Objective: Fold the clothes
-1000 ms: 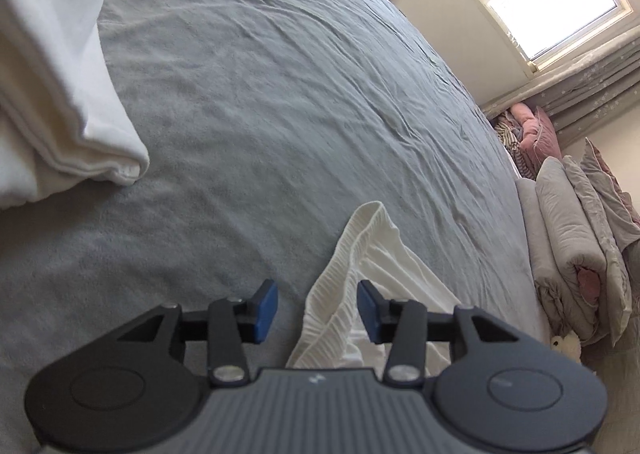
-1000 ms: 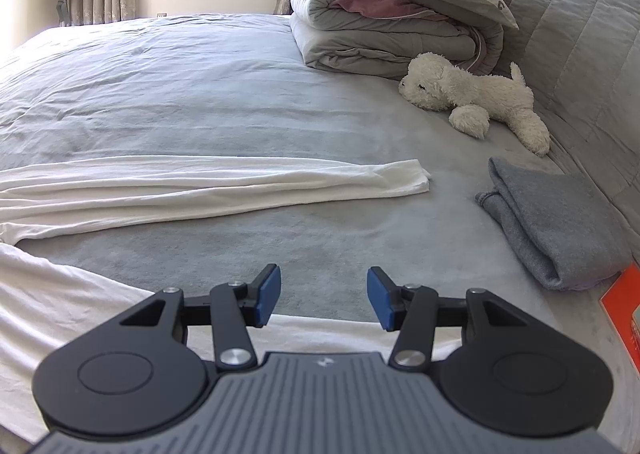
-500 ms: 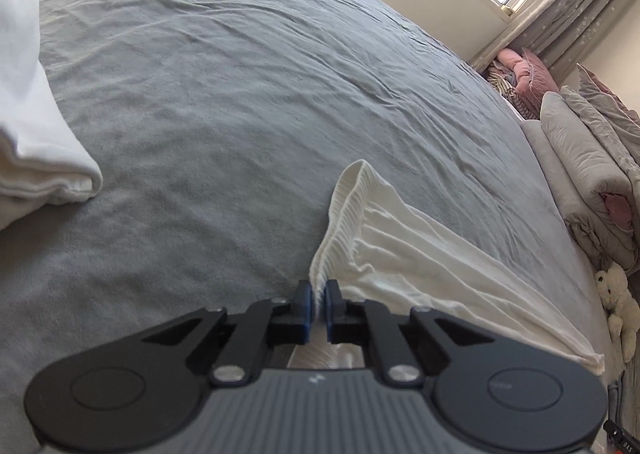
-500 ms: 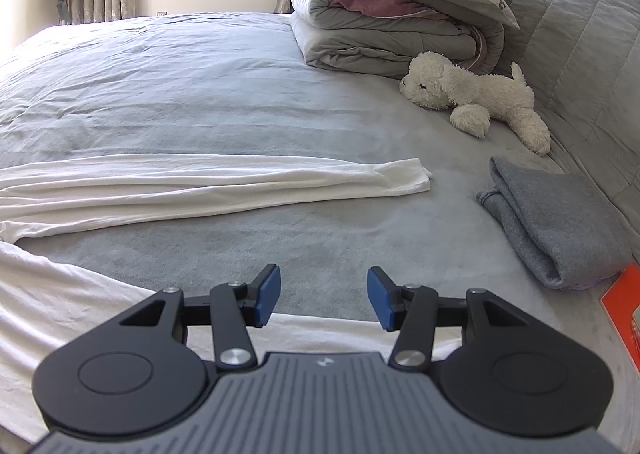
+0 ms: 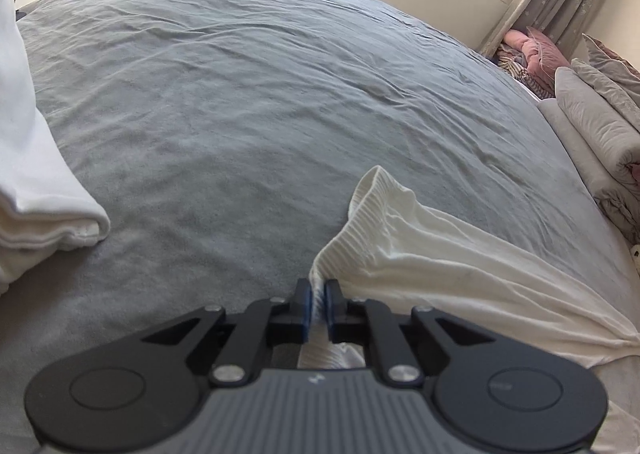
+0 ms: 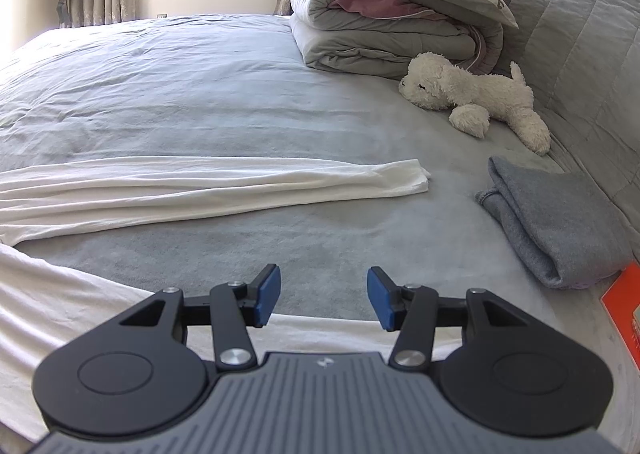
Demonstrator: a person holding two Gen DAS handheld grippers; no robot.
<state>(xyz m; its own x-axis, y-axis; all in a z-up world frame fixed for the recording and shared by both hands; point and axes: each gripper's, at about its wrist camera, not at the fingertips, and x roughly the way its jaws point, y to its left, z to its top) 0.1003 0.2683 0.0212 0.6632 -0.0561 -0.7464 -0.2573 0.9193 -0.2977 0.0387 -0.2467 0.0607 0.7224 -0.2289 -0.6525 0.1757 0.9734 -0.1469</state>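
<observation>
Stuffed dog (image 6: 472,98) lies between folded duvet (image 6: 384,34) and folded cloth (image 6: 556,222).

the left gripper (image 5: 316,308) has a ribbed grey housing at the bottom edge, bearing a small pale logo mark. two rounded matte black lobes flank it, each with a shallow circular recess. black linkage bars run forward from silver round-headed screws to short black fingers faced with blue pads (image 5: 306,308). the right gripper (image 6: 323,298) is built the same: grey ridged body, black lobes, triangular cut-outs in the arms, silver screws, and flat blue pads (image 6: 267,294).
</observation>
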